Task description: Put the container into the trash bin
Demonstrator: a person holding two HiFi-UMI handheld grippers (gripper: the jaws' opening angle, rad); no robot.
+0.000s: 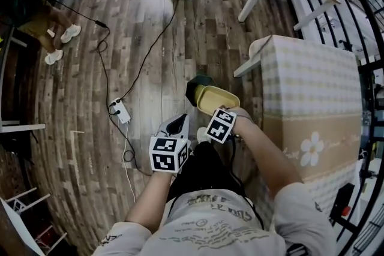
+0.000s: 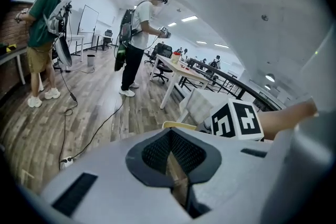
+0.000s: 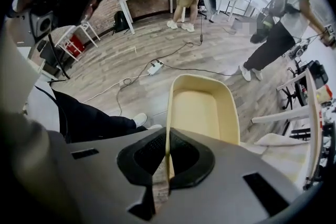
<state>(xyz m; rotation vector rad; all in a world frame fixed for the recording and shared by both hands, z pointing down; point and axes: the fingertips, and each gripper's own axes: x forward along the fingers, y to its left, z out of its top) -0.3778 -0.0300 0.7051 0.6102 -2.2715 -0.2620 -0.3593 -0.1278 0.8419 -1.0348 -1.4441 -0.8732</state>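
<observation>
Only the head view shows the dark green trash bin [image 1: 195,90], in the middle of the frame, just under the yellow container [image 1: 217,99]. The right gripper view shows the right gripper [image 3: 168,157] pinching the container's thin side wall. The left gripper [image 2: 172,157] is pressed together, holding nothing.

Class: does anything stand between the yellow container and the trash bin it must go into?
Nothing visible does. The right tool is shut on the rim of the container, and in the head view the container overlaps the dark trash bin. The left tool sits beside them, not between.
</observation>
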